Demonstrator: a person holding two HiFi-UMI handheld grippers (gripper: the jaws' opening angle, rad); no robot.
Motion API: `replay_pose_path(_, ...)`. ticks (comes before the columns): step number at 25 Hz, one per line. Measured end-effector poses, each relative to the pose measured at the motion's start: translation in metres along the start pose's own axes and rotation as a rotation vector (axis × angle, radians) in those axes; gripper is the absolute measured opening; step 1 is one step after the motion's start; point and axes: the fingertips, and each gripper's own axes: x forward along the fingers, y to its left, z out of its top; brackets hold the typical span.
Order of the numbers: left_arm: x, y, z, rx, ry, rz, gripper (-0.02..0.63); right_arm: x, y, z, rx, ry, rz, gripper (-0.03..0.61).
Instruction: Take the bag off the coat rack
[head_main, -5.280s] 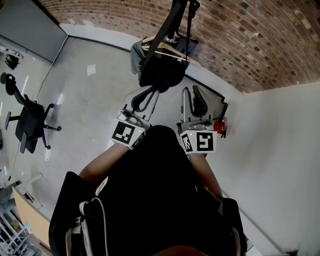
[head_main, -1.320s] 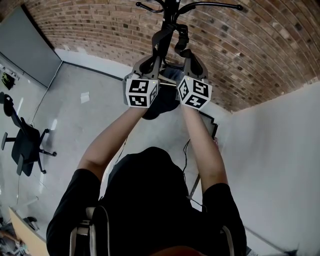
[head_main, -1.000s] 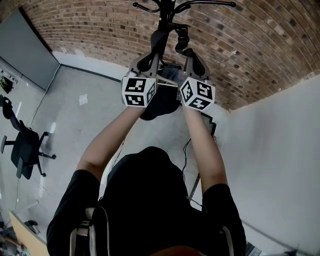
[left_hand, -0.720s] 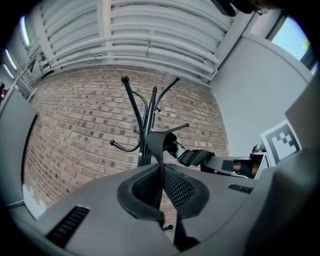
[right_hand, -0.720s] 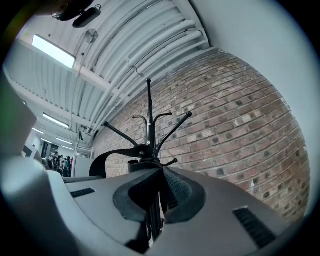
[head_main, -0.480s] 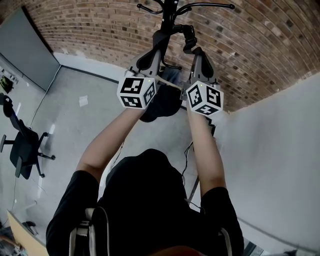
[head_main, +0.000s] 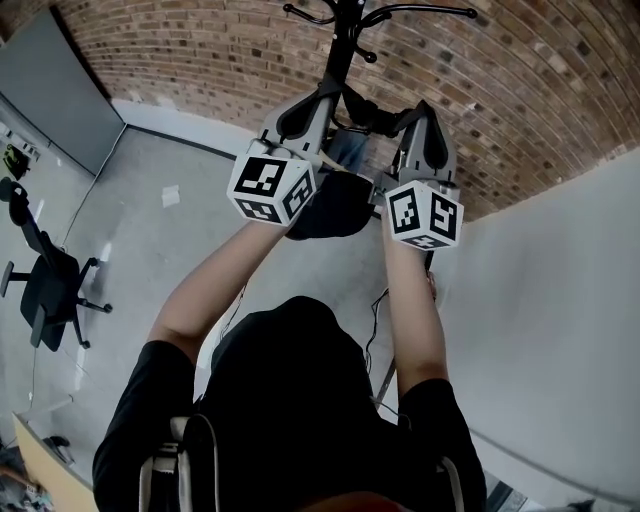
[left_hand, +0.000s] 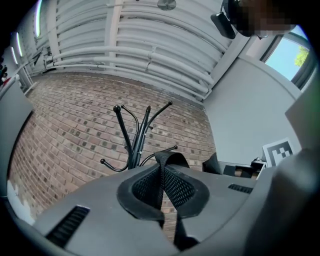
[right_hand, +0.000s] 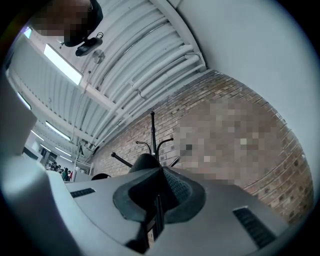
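The black coat rack (head_main: 341, 40) stands against the brick wall, its curved hooks at the top. A black bag (head_main: 335, 205) hangs below my two raised grippers. Its webbing strap (head_main: 368, 117) stretches between them in front of the pole, below the hooks. My left gripper (head_main: 333, 88) is shut on the strap (left_hand: 162, 172), which loops up past its fingertips, with the rack (left_hand: 135, 142) beyond. My right gripper (head_main: 405, 118) is shut on the strap too; the webbing (right_hand: 156, 202) runs between its pads, and the rack (right_hand: 152, 135) stands behind.
A blue garment (head_main: 350, 150) hangs on the rack behind the bag. The brick wall (head_main: 200, 60) is at the back and a white wall (head_main: 560, 300) to the right. An office chair (head_main: 45, 270) stands far left, and a cable (head_main: 375, 300) lies on the floor by my right arm.
Both grippers have drawn back from the rack and spread apart, the right one swinging right. The strap has come away from the hooks, and the bag has shifted toward me.
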Motion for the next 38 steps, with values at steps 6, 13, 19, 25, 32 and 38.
replay_pose_path(6,-0.018,-0.013,0.006,-0.026,-0.012,-0.016,0.023,-0.023,0.007,0.004,0.044,-0.004,-0.018,0.023)
replay_pose_path(13,-0.047,-0.013,0.007,-0.085,-0.010,0.000,0.023,-0.048,0.009,0.010,0.081,0.000,-0.026,0.023)
replay_pose_path(19,-0.071,-0.003,0.002,-0.070,-0.003,0.030,0.023,-0.071,0.006,0.011,0.048,0.045,-0.042,0.023)
replay_pose_path(25,-0.093,0.014,-0.004,-0.062,0.016,0.078,0.023,-0.091,-0.010,-0.003,0.080,0.079,-0.050,0.023)
replay_pose_path(32,-0.115,0.041,-0.018,-0.101,0.014,0.130,0.023,-0.103,-0.020,-0.016,-0.021,0.136,-0.057,0.023)
replay_pose_path(38,-0.126,0.057,-0.030,-0.141,0.052,0.178,0.023,-0.116,-0.026,-0.028,-0.054,0.180,-0.073,0.023)
